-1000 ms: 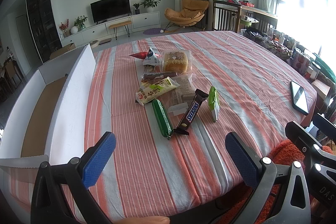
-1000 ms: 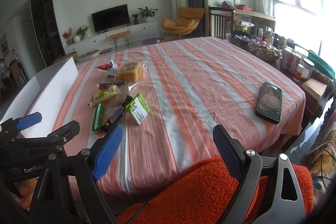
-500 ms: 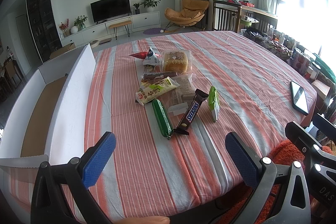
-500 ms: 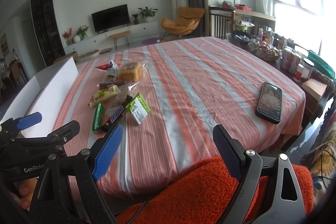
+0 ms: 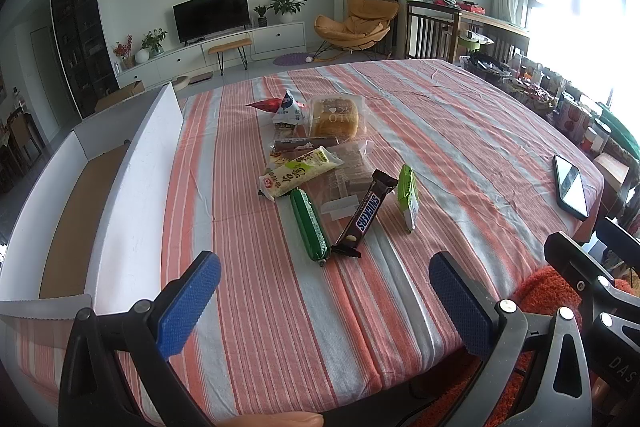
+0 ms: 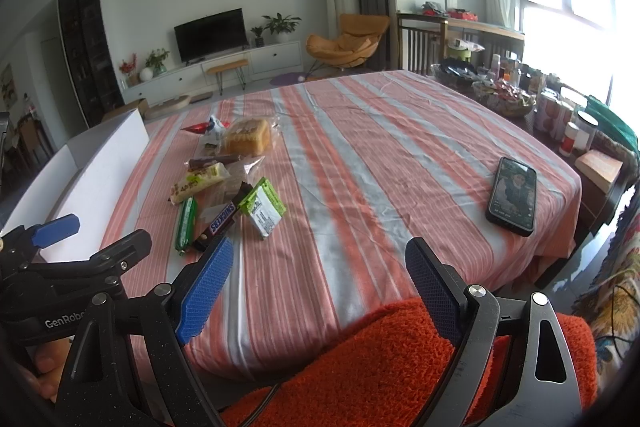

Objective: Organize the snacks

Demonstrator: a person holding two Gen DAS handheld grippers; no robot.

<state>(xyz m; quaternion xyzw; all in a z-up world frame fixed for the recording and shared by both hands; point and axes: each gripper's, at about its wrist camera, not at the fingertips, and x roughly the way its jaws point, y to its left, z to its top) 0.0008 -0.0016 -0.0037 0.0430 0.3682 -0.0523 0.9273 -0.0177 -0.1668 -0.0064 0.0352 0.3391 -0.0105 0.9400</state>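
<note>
Several snacks lie in a cluster on the striped tablecloth: a Snickers bar (image 5: 366, 213) (image 6: 222, 219), a green sausage stick (image 5: 309, 224) (image 6: 186, 224), a green-and-white packet (image 5: 408, 196) (image 6: 263, 206), a yellow-white packet (image 5: 298, 171) (image 6: 198, 180), a wrapped bread loaf (image 5: 335, 117) (image 6: 247, 137) and a small white-blue bag (image 5: 286, 108). My left gripper (image 5: 324, 303) is open and empty, near the table's front edge, short of the snacks. My right gripper (image 6: 320, 283) is open and empty, to the right of the left one, over an orange fuzzy cushion (image 6: 380, 367).
A white open box (image 5: 132, 183) (image 6: 100, 167) with a brown floor stands along the table's left side. A phone (image 5: 571, 185) (image 6: 513, 195) lies near the right edge. Jars and baskets (image 6: 520, 95) crowd the far right beside the table.
</note>
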